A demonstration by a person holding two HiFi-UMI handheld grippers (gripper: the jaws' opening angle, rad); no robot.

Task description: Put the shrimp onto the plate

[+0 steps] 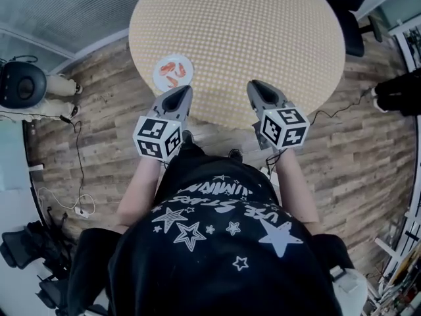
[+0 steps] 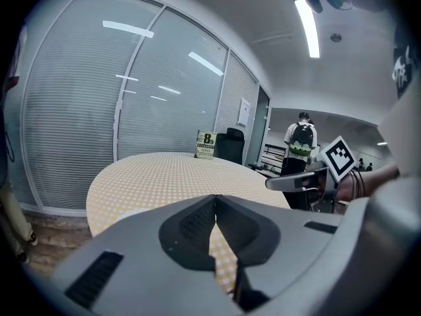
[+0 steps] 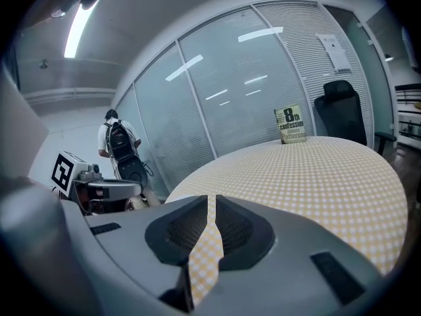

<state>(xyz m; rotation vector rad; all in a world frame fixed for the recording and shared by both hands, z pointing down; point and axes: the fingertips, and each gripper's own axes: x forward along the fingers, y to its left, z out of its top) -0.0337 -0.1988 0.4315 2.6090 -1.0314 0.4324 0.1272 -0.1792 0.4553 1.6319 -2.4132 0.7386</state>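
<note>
- Shrimp, orange-pink, lie on a small white plate; how many there are cannot be made out from the head view.
- The plate sits on the round counter, close to its near edge on the person's left side. The counter has a yellow-and-white checked cover.
- The left gripper is held at the counter's near edge, just beside the plate and not touching it. In the left gripper view its jaws meet at the tips, with only a thin wedge of checked cover showing lower down, and nothing is between them.
- The right gripper is held over the counter's near edge, well apart from the plate. In the right gripper view its jaws stand almost together, a narrow slit showing the checked cover, and nothing is gripped.
- A book stands upright at the counter's far edge.
- A person with a backpack stands in the room beyond the counter, back turned.
- The floor around the counter is wood plank.
</note>
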